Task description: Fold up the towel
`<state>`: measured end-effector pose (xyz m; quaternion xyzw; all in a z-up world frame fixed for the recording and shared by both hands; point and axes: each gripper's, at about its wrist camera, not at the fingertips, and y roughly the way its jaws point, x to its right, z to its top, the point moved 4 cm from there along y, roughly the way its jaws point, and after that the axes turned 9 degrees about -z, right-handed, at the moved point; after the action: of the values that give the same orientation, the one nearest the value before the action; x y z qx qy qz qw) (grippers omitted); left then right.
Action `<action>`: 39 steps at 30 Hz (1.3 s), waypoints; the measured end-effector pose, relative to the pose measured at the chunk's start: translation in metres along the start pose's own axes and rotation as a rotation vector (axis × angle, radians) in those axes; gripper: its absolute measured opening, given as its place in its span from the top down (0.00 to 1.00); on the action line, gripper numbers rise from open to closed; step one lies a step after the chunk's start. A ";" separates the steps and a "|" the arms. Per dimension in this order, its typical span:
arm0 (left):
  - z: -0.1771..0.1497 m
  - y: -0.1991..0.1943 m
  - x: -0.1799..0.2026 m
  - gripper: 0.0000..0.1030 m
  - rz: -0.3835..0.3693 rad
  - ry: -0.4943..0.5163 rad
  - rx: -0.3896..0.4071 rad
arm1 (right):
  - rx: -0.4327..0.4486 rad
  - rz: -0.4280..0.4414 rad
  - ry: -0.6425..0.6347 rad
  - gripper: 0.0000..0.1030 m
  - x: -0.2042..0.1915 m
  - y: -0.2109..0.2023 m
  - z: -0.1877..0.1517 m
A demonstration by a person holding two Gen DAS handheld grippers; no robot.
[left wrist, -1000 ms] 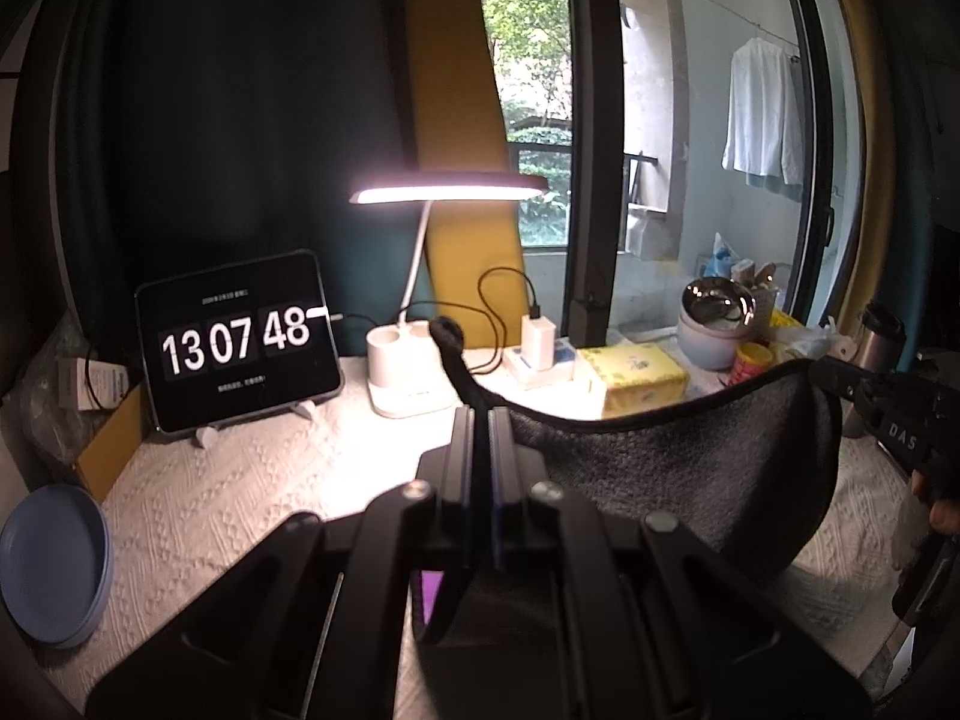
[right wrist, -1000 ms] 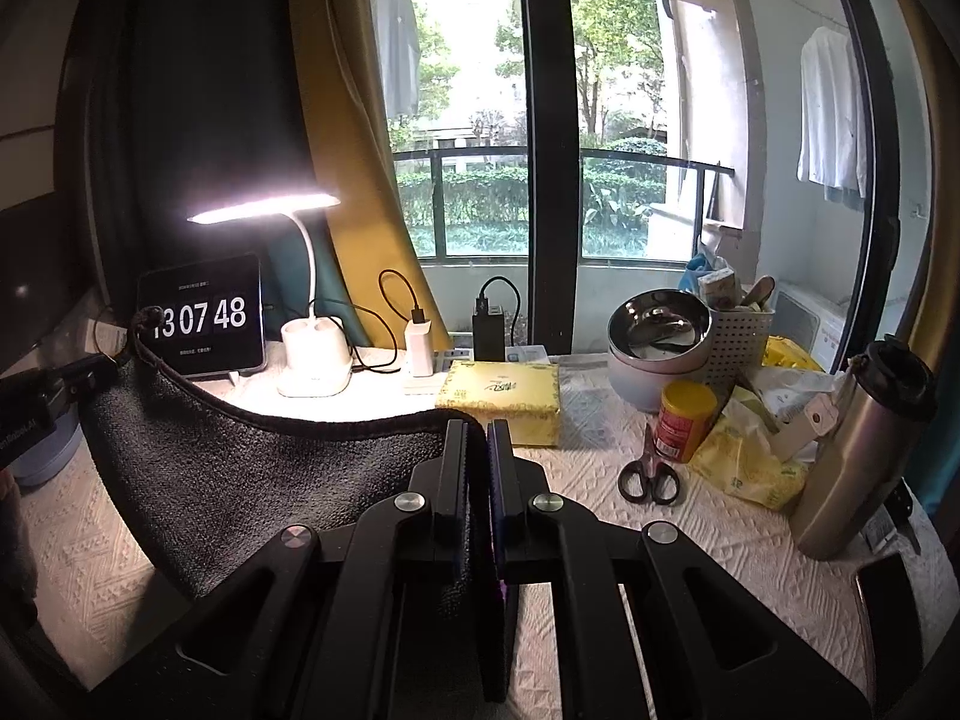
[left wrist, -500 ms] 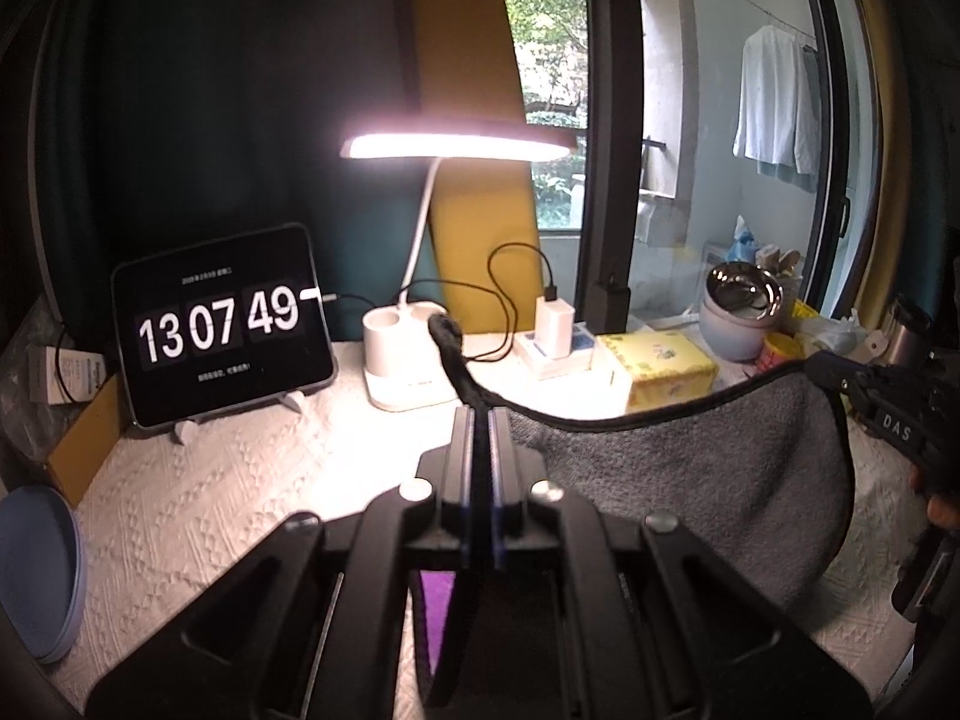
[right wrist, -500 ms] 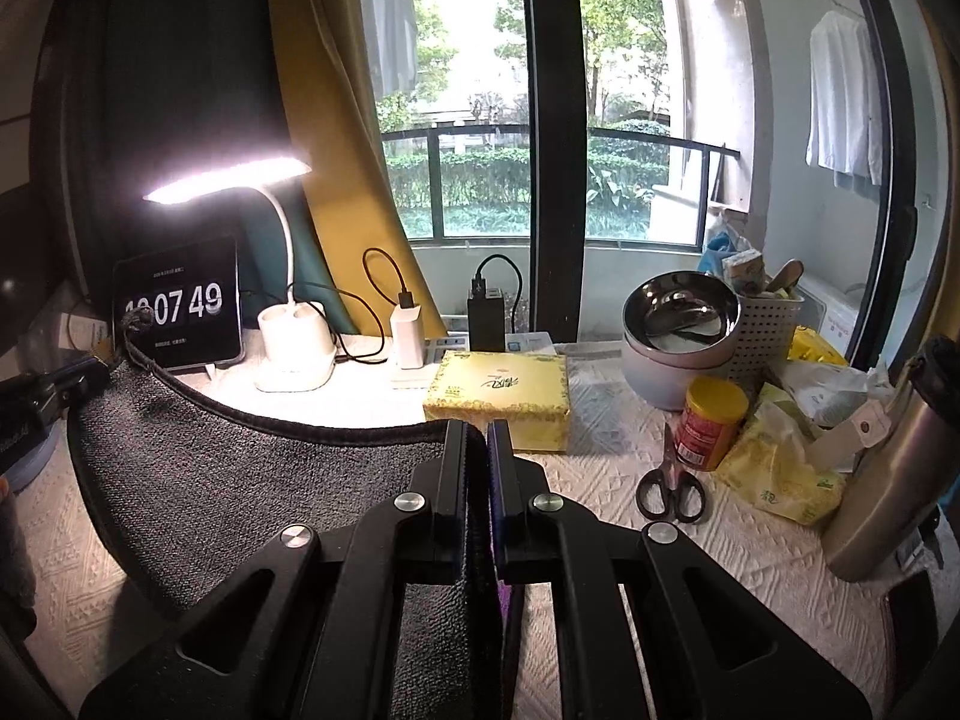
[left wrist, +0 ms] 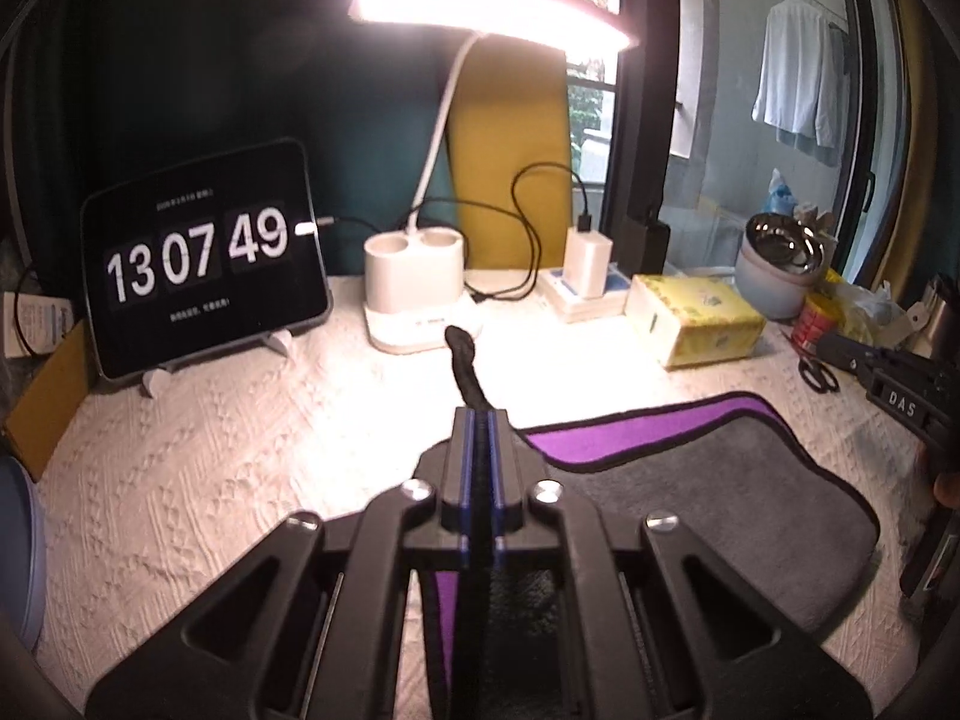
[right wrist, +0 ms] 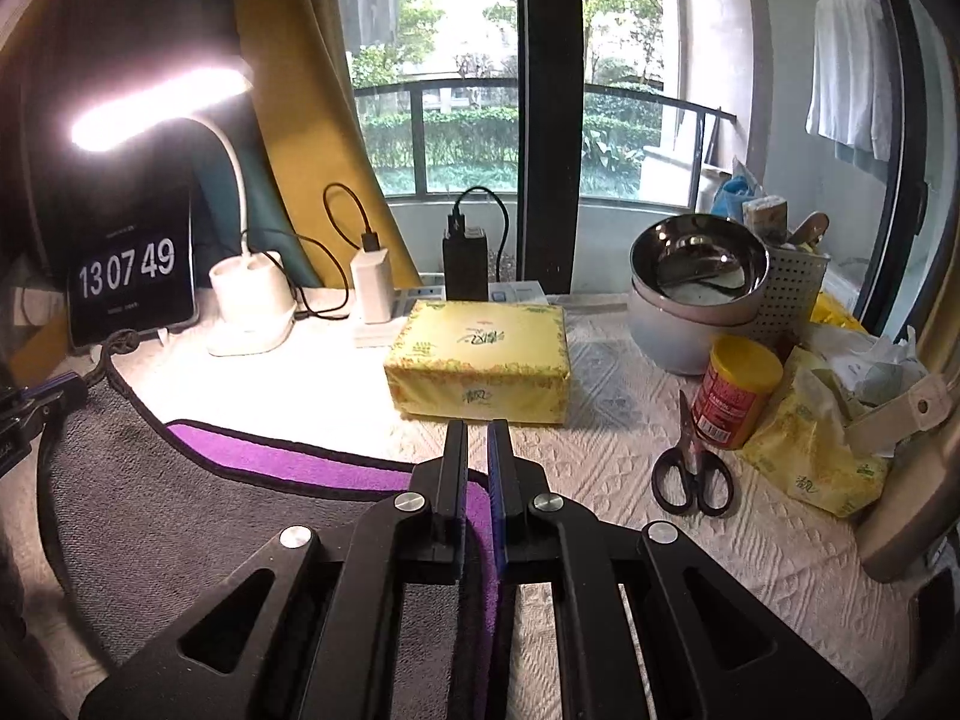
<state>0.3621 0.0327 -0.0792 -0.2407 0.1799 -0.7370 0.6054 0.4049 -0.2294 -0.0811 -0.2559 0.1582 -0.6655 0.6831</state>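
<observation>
Across the near part of the table (right wrist: 630,456) the towel (right wrist: 180,516) is laid, grey side up, with a strip of its purple side (right wrist: 288,459) left showing along the far edge — the fold looks nearly brought over. One corner is pinched in the left gripper (left wrist: 478,426), whose jaws are pressed together on the cloth, and the hanging loop (left wrist: 463,360) is seen poking out past the tips. At the right gripper (right wrist: 476,438) a narrow slit is seen between the jaws, with purple cloth running between them lower down; whether it is gripped cannot be told. Both corners seem to be kept low so that the upper layer can be set flat on the lower one. Just beyond the fold a tissue box (right wrist: 480,354) is placed, and scissors (right wrist: 690,474) lie to the right — room for smoothing is judged tight there.
</observation>
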 end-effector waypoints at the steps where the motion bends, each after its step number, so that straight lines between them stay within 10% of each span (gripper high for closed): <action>1: -0.002 0.003 -0.001 0.96 0.000 -0.001 -0.010 | -0.005 -0.001 0.000 0.93 0.000 0.002 -0.001; 14: -0.019 0.022 -0.014 0.93 -0.010 -0.055 -0.102 | -0.104 0.020 -0.015 0.92 -0.004 0.015 -0.017; 18: -0.019 0.017 -0.014 0.93 -0.014 -0.057 -0.094 | -0.184 0.045 -0.029 0.68 -0.007 0.023 -0.030; 25: -0.025 0.022 -0.017 0.93 -0.006 -0.022 -0.124 | -0.234 0.009 -0.044 0.66 -0.008 0.037 -0.043; 30: -0.025 0.026 -0.022 0.73 0.012 -0.012 -0.150 | -0.235 -0.003 -0.027 0.66 -0.007 0.037 -0.041; 34: -0.025 0.021 -0.023 0.11 0.007 -0.024 -0.141 | -0.226 -0.008 -0.020 0.66 -0.007 0.032 -0.037; 39: -0.024 0.008 -0.018 0.10 -0.002 -0.027 -0.117 | -0.210 -0.006 -0.021 0.66 -0.011 0.020 -0.035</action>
<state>0.3575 0.0485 -0.1055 -0.2856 0.2142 -0.7227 0.5919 0.4015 -0.2237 -0.1220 -0.3333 0.2192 -0.6447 0.6521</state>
